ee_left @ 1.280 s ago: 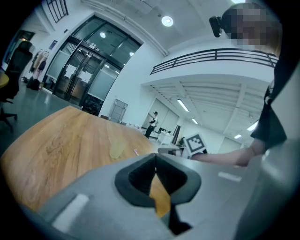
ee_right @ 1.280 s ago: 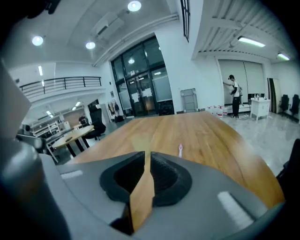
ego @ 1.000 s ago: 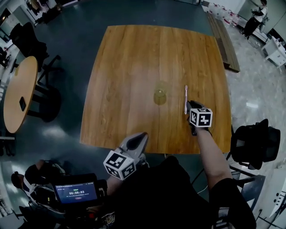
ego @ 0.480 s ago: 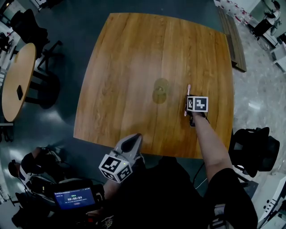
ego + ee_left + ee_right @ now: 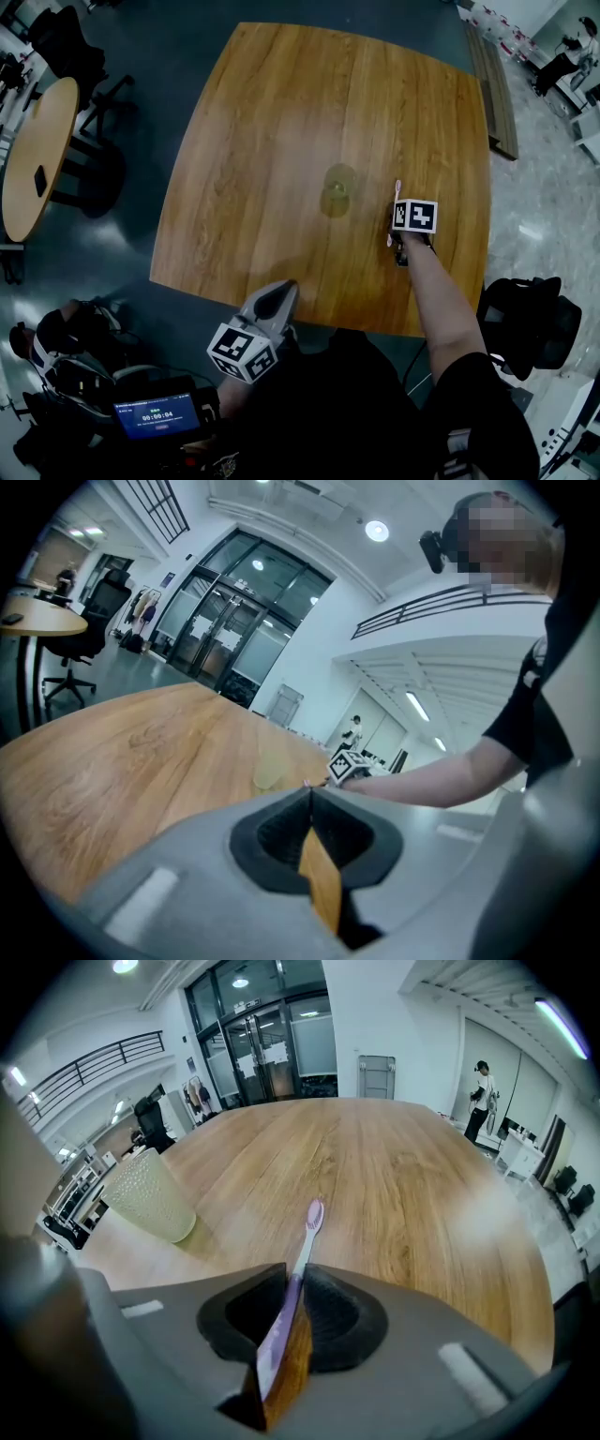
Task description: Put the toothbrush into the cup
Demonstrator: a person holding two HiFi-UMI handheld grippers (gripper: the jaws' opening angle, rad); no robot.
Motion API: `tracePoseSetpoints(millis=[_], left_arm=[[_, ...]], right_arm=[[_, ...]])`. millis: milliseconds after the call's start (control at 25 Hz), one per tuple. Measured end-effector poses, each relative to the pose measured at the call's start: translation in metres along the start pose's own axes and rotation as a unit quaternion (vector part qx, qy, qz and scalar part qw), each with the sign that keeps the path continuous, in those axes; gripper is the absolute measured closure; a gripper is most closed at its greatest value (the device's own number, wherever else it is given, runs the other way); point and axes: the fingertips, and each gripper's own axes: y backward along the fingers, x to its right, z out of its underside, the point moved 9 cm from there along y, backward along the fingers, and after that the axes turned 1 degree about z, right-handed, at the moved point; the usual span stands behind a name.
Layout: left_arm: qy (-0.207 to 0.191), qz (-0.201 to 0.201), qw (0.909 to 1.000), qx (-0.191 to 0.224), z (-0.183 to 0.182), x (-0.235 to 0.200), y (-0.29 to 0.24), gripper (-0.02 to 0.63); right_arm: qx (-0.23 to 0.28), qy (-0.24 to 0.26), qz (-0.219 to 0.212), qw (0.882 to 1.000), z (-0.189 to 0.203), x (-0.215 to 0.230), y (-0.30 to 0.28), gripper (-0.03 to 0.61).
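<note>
Toothbrush (image 5: 308,1230) sits clamped in right tool (image 5: 292,1276), apparently outside cup (image 5: 150,1206).

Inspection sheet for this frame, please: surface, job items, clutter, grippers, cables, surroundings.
Surface: wooden table, carrying only the cup.
Job's things: cup upright; toothbrush outside it, to its right, head pointing forward.
Clutter: nothing seen.
Grippers: right gripper shut on the toothbrush handle; left gripper shut, empty, by the table's near edge.
Cables: nothing seen on the table.
Surroundings: round table, black chair, a person far off.
</note>
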Motion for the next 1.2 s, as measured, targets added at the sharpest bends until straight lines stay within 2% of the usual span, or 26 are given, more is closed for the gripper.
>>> tracePoseSetpoints(millis=[160, 400, 560, 680, 760, 800, 920, 960, 1000, 1080, 1200], left_arm=[[0.003, 0.002, 1.0000, 0.001, -0.003, -0.002, 0.002, 0.614], [0.004, 0.002, 1.0000, -0.002, 0.001, -0.002, 0.003, 0.614], [0.001, 0.002, 1.0000, -0.003, 0.000, -0.004, 0.004, 0.614], [-0.001, 0.004, 1.0000, -0.002, -0.001, -0.002, 0.002, 0.614], [-0.003, 0.007, 1.0000, -0.002, -0.002, -0.001, 0.000, 0.614], [-0.003, 0.008, 1.0000, -0.002, -0.003, -0.001, 0.000, 0.614], [-0.005, 0.010, 0.9999, -0.004, -0.005, -0.002, -0.001, 0.614], [-0.005, 0.010, 0.9999, -0.005, -0.005, -0.001, -0.001, 0.614], [-0.006, 0.011, 0.9999, -0.005, -0.005, -0.001, -0.001, 0.614], [-0.007, 0.012, 0.9999, -0.007, -0.005, 0.000, -0.002, 0.614], [-0.007, 0.006, 0.9999, -0.009, -0.003, -0.002, 0.000, 0.614]], right_arm=[[-0.003, -0.007, -0.001, 1.000, -0.003, -0.002, -0.001, 0.535], [0.005, -0.003, -0.001, 1.000, -0.002, 0.001, -0.001, 0.537], [0.041, -0.013, -0.012, 0.999, -0.010, 0.001, 0.006, 0.538], [0.104, -0.039, -0.060, 0.992, -0.022, -0.001, 0.019, 0.538], [0.183, -0.060, -0.119, 0.974, -0.037, -0.008, 0.041, 0.538], [0.232, -0.069, -0.155, 0.958, -0.047, -0.015, 0.056, 0.538], [0.368, -0.084, -0.263, 0.888, -0.075, -0.043, 0.102, 0.538], [0.395, -0.088, -0.289, 0.868, -0.082, -0.053, 0.112, 0.538], [0.413, -0.092, -0.306, 0.853, -0.088, -0.062, 0.118, 0.538], [0.431, -0.095, -0.325, 0.837, -0.095, -0.078, 0.122, 0.538], [0.437, -0.082, -0.332, 0.832, -0.101, -0.102, 0.116, 0.538]])
